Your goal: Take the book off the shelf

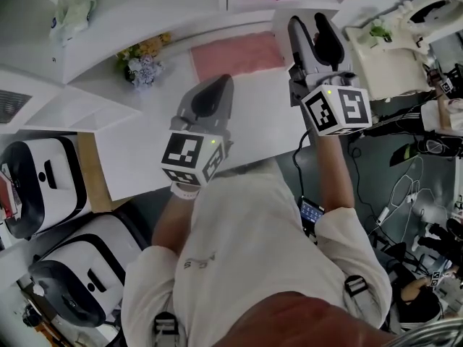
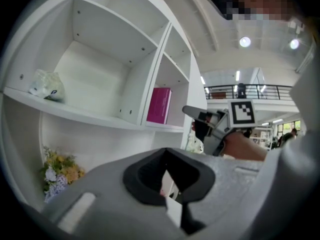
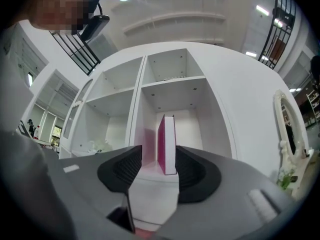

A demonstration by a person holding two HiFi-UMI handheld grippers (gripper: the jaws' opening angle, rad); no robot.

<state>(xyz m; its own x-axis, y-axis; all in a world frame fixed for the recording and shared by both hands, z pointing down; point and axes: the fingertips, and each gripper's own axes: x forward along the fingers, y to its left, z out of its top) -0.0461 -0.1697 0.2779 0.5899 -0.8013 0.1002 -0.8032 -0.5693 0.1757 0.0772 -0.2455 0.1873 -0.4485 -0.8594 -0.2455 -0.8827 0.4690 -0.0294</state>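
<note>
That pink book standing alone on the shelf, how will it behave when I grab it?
The pink book looks rigid, so it should keep its shape when pinched. It stands upright with nothing leaning against it, so a nudge might tip it. It looks thin, probably light.

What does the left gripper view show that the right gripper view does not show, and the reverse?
Only the left gripper view: a bunch of flowers below a shelf board, and the right gripper seen from the side with its marker cube. Only the right gripper view: a white oval frame at the right edge, and that gripper's open jaws lined up with the book, not touching it. Both: the white shelf unit and the magenta book standing upright in its compartment.
</note>
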